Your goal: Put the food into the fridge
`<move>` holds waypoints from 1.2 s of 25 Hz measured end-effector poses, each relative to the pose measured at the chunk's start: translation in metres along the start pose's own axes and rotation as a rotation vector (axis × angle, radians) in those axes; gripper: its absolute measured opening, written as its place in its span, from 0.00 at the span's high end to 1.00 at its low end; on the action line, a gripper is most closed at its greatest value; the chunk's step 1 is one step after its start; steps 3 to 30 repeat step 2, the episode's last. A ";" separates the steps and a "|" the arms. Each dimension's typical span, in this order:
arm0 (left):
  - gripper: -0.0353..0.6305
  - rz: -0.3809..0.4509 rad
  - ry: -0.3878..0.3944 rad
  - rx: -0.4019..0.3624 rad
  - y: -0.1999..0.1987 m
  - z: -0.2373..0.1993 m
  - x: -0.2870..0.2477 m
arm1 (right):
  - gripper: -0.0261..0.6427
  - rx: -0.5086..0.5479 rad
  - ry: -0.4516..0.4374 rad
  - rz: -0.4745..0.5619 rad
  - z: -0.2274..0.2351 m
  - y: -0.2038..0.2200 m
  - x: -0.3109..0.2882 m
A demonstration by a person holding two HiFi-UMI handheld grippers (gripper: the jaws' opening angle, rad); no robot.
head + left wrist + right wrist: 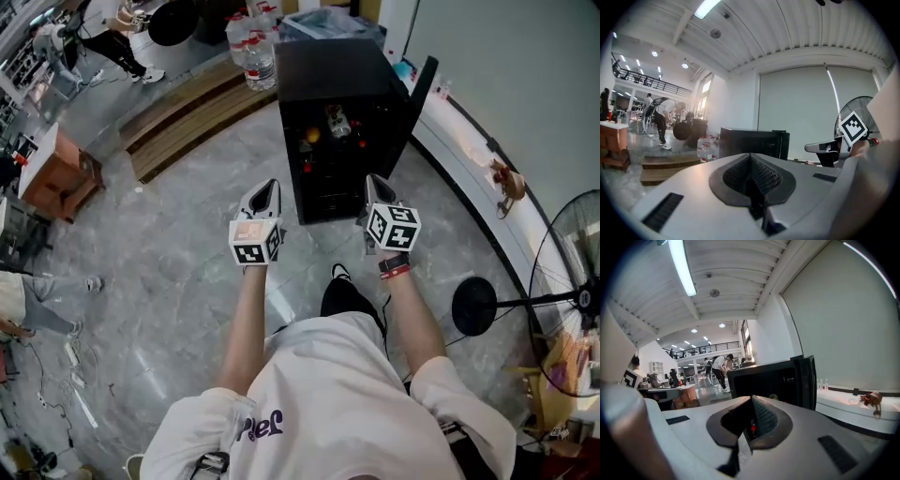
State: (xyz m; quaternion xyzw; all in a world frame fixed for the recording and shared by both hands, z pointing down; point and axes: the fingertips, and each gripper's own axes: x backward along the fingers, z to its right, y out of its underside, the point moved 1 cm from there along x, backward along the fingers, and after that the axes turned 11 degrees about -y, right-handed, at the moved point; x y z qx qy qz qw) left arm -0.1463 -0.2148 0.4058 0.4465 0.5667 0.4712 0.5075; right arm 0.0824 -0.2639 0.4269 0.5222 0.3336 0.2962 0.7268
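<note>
Black and box-shaped, the small fridge (328,84) is standing on the grey marble floor (187,253), with its door (419,94) hanging open to the right. Food is sitting on its shelves: an orange fruit (312,135), a pale container (337,120) and a few small red items (306,167), too small to identify.

You are stretching both forearms forward, side by side, and each hand is holding its gripper close to level, tipping slightly down toward the fridge's open front. The left gripper (269,189) is hovering just left of the fridge's front corner. Its jaws are pressing together with nothing between them. The right gripper (373,181) is hovering at the front right edge of the fridge, below the open door. Its jaws are likewise pressing together and gripping nothing. You are wearing a dark band (394,268) on your right wrist.

Neither gripper is touching the fridge or the food. In the right gripper view, the dark opening is showing straight ahead, just above the jaws.

Clear water bottles (253,47) are standing beside the fridge's far left corner, next to a low wooden platform (187,112). A pedestal fan (572,300) is standing to your right, near a white ledge (469,150). People are bending over work in the background.
</note>
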 end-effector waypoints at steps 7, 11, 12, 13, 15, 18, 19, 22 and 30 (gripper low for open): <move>0.92 -0.033 0.003 0.016 0.013 -0.004 -0.009 | 0.94 -0.010 0.000 -0.026 0.009 0.009 -0.010; 0.92 -0.033 0.003 0.016 0.013 -0.004 -0.009 | 0.94 -0.010 0.000 -0.026 0.009 0.009 -0.010; 0.92 -0.033 0.003 0.016 0.013 -0.004 -0.009 | 0.94 -0.010 0.000 -0.026 0.009 0.009 -0.010; 0.92 -0.033 0.003 0.016 0.013 -0.004 -0.009 | 0.94 -0.010 0.000 -0.026 0.009 0.009 -0.010; 0.92 -0.033 0.003 0.016 0.013 -0.004 -0.009 | 0.94 -0.010 0.000 -0.026 0.009 0.009 -0.010; 0.92 -0.033 0.003 0.016 0.013 -0.004 -0.009 | 0.94 -0.010 0.000 -0.026 0.009 0.009 -0.010; 0.92 -0.033 0.003 0.016 0.013 -0.004 -0.009 | 0.94 -0.010 0.000 -0.026 0.009 0.009 -0.010; 0.92 -0.033 0.003 0.016 0.013 -0.004 -0.009 | 0.94 -0.010 0.000 -0.026 0.009 0.009 -0.010; 0.92 -0.033 0.003 0.016 0.013 -0.004 -0.009 | 0.94 -0.010 0.000 -0.026 0.009 0.009 -0.010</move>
